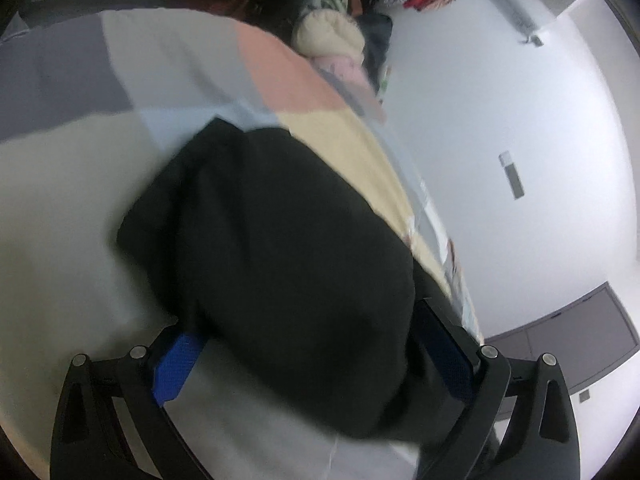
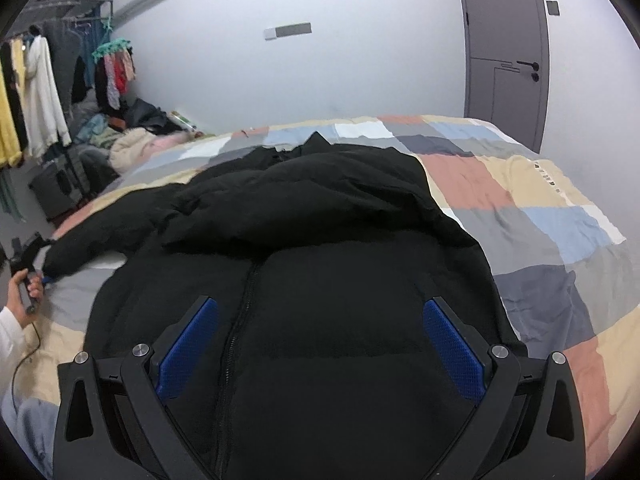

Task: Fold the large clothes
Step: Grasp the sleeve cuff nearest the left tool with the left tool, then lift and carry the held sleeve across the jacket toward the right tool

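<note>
Two tongs are at work on one black puffer jacket (image 2: 320,240), spread front-up on the patchwork bed (image 2: 540,184). My right gripper (image 2: 320,344) hovers spread above the zip, holding nothing. My left gripper (image 1: 308,360) looks spread around the sleeve end (image 1: 280,260); whether it pinches I cannot tell. Slippery padding could slide free if I lift fast. Only the right view shows my left hand (image 2: 28,288) and the whole jacket; the left view is blurred
</note>
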Demonstrator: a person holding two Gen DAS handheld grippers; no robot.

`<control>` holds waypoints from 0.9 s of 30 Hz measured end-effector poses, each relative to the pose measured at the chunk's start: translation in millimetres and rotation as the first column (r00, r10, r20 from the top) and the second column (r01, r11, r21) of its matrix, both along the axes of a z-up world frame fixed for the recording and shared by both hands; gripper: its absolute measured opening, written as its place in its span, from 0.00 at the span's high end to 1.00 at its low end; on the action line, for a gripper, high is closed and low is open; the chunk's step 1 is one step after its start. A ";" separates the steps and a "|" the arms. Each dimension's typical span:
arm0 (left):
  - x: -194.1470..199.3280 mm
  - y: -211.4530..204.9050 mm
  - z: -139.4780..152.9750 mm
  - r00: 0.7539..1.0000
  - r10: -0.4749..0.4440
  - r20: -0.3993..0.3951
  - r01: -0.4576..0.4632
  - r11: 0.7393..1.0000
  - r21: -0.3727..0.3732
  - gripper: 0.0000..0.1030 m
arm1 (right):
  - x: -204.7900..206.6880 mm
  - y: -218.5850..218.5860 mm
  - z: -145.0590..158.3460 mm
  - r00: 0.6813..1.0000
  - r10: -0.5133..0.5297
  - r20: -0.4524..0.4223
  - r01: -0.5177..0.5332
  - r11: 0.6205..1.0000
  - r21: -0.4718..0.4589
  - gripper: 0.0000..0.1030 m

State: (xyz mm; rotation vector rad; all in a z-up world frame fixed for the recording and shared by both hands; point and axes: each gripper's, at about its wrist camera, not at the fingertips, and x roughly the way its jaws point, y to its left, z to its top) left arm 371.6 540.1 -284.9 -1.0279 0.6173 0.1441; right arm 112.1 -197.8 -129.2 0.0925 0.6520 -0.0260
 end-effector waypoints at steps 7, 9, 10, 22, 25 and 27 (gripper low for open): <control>26.8 16.5 -11.5 0.998 0.048 0.032 -0.045 0.996 -0.070 0.07 | 10.2 0.9 -4.0 0.999 -0.038 -0.028 0.038 0.999 0.007 0.00; 29.9 18.0 -14.4 0.997 0.062 0.040 -0.057 0.993 -0.105 0.14 | 12.0 2.3 -6.2 0.999 -0.035 -0.036 0.035 0.999 0.002 0.00; 32.4 17.8 -14.4 0.997 0.064 0.038 -0.060 0.992 -0.108 0.18 | 12.4 3.1 -7.5 0.999 -0.033 -0.041 0.033 0.999 -0.003 0.00; 29.3 10.9 40.5 0.999 0.024 -0.022 -0.024 1.000 0.012 0.88 | 5.9 0.9 -0.4 0.999 -0.016 -0.029 0.016 1.000 0.009 0.00; 22.9 4.0 80.3 1.000 0.015 -0.005 -0.014 0.996 0.090 0.92 | 2.9 2.3 3.7 1.000 -0.003 -0.016 0.003 1.000 0.004 0.00; 18.5 -1.6 101.8 1.000 0.009 0.005 -0.010 0.992 0.129 0.93 | -0.1 1.8 6.1 1.000 0.007 -0.007 -0.007 1.000 0.008 0.00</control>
